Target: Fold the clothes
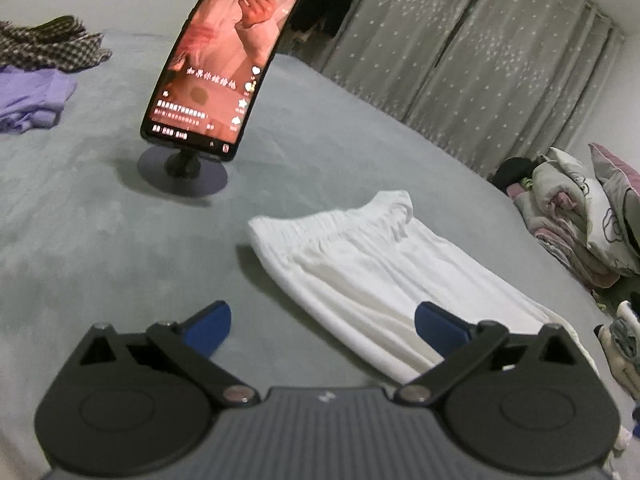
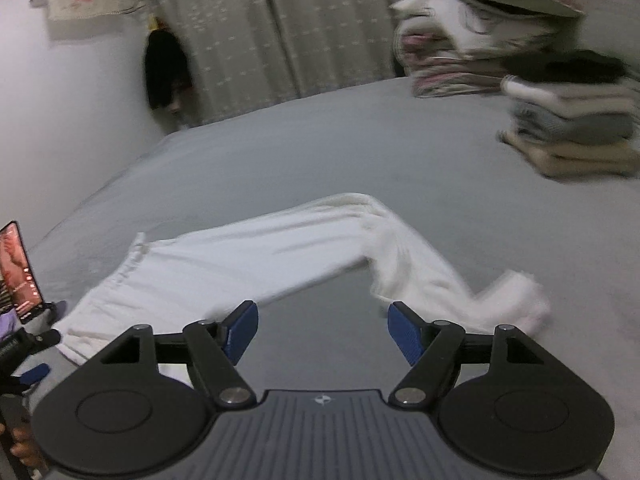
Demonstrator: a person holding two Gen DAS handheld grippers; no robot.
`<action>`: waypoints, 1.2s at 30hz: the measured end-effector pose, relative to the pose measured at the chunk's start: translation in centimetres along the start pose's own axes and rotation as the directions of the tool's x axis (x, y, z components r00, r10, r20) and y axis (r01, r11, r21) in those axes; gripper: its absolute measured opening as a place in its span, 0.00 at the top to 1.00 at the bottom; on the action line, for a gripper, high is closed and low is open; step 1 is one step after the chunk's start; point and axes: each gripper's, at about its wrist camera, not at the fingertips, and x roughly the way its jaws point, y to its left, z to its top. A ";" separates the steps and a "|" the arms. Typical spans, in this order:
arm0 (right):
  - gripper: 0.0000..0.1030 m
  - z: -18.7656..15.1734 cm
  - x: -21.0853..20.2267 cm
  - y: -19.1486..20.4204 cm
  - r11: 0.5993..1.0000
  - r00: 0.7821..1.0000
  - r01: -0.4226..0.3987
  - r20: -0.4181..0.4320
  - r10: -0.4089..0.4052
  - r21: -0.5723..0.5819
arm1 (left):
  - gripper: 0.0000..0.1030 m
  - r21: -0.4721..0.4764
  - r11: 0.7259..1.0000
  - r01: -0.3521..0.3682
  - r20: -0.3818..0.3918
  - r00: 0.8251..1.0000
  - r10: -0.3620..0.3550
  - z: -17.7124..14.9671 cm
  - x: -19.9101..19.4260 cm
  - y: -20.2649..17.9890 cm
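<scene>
Folding the white trousers (image 2: pixel 224 264) lying mid-bed with legs bent toward the bed's (image 2: pixel 360 152) right edge looks best started by straightening them, since the left gripper (image 1: pixel 322 322) and right gripper (image 2: pixel 322 330) both gape empty.

A: What colours mark the long, soft white trousers with a gathered waistband (image 1: pixel 360 264) and the wide grey bed sheet (image 1: pixel 100 220)?

B: Plain white on plain grey. The tall phone on a round dark stand (image 1: pixel 224 64) glows pink-red with white text.

A: And the edges?

B: A crumpled brown-and-cream checked cloth (image 1: pixel 48 46) lies above a lilac garment (image 1: pixel 28 100); the grey curtains (image 1: pixel 460 52) carry pale speckles. The left gripper (image 1: pixel 320 324) and right gripper (image 2: pixel 322 334) are black with blue pads. The folded stack (image 2: pixel 576 128) shows beige, grey and cream.
</scene>
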 end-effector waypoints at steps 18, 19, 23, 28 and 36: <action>0.32 -6.9 -6.7 -9.5 0.942 1.000 0.024 -0.020 -0.018 0.335 | 0.01 -0.142 0.989 0.029 -0.099 0.994 -0.043 -5.2 -5.2 -5.0; 0.33 -7.0 -6.9 -9.3 0.948 1.000 0.026 -0.016 -0.023 0.318 | 0.01 -0.139 0.989 0.042 -0.115 0.992 -0.058 -5.3 -5.3 -5.4; 0.47 -7.1 -6.9 -9.2 0.947 1.000 0.015 -0.011 -0.012 0.320 | 0.06 -0.116 0.987 0.108 -0.170 0.977 -0.127 -6.0 -5.1 -7.1; 0.54 -7.2 -6.7 -8.4 0.949 1.000 0.010 0.012 -0.015 0.314 | 0.19 -0.038 0.981 0.189 -0.232 0.954 -0.193 -7.1 -5.2 -9.7; 0.88 -6.5 -4.2 -6.5 0.981 0.999 0.038 0.011 -0.041 0.189 | 0.23 0.090 0.946 0.313 -0.310 0.911 -0.272 -9.8 -5.4 -13.7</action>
